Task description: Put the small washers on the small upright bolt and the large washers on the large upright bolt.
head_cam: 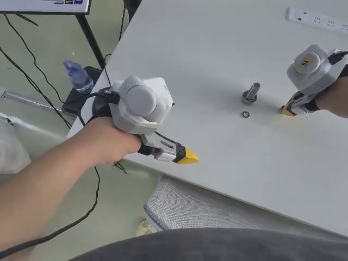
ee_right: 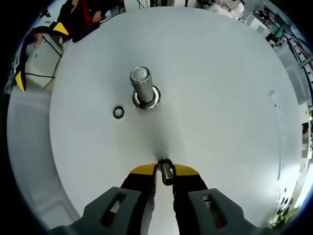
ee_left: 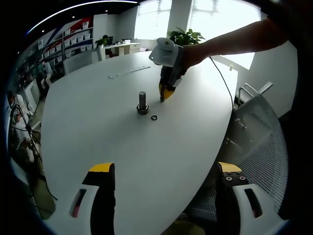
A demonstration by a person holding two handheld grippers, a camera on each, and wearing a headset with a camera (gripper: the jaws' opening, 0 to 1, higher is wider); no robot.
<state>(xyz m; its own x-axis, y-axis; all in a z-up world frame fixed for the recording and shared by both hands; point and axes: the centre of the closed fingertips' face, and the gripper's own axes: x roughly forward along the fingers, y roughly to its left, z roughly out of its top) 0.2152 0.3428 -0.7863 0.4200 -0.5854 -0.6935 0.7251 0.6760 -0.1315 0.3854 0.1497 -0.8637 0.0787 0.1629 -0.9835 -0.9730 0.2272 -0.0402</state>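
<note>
The large bolt (head_cam: 251, 92) stands upright on the white table (head_cam: 217, 43), with a large washer (ee_right: 146, 101) around its foot. A small dark washer (head_cam: 246, 115) lies flat just in front of it. My right gripper (head_cam: 288, 110) rests its tips on the table to the right of the bolt. It is shut on a small metal bolt (ee_right: 167, 172), held between the yellow tips (ee_right: 142, 170). My left gripper (head_cam: 188, 158) hovers over the table's near edge, well left of the bolt. Its jaws stand wide open with nothing between them (ee_left: 166, 169).
A white power strip (head_cam: 318, 19) lies at the far right of the table. A grey mesh chair (head_cam: 185, 209) sits under the near edge. On the floor at left stand a water bottle (head_cam: 79, 76) and black cables.
</note>
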